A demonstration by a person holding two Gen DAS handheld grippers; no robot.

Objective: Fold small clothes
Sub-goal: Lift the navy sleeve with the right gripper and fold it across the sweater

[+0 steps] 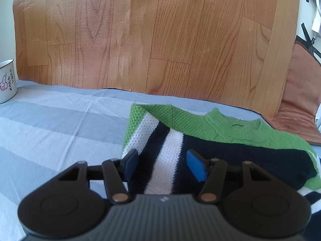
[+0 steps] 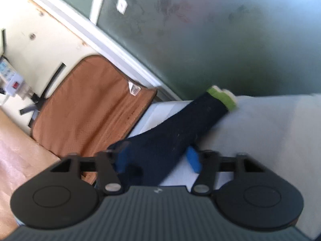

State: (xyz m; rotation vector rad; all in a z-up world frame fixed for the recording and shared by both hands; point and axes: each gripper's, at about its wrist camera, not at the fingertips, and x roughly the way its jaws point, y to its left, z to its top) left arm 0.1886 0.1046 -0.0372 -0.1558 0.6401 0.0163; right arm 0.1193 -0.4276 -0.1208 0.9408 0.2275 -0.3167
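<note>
A small knitted sweater (image 1: 230, 126) in green, white and navy lies on the grey striped cloth (image 1: 50, 130), its green collar toward the back. One striped sleeve is folded over its body. My left gripper (image 1: 163, 165) hovers open just over that sleeve's white and navy bands, blue pads (image 1: 196, 167) apart. In the blurred right wrist view, the navy sleeve (image 2: 180, 124) with its green cuff (image 2: 222, 98) runs away from my right gripper (image 2: 158, 160). The sleeve lies between its jaws, which stand wide apart.
A wood-grain sheet (image 1: 150, 40) stands along the back of the cloth. A white enamel mug (image 1: 7, 80) sits far left. A brown mat (image 2: 90, 104) leans at the right end by a wall, with a power strip (image 2: 12, 78) beside it.
</note>
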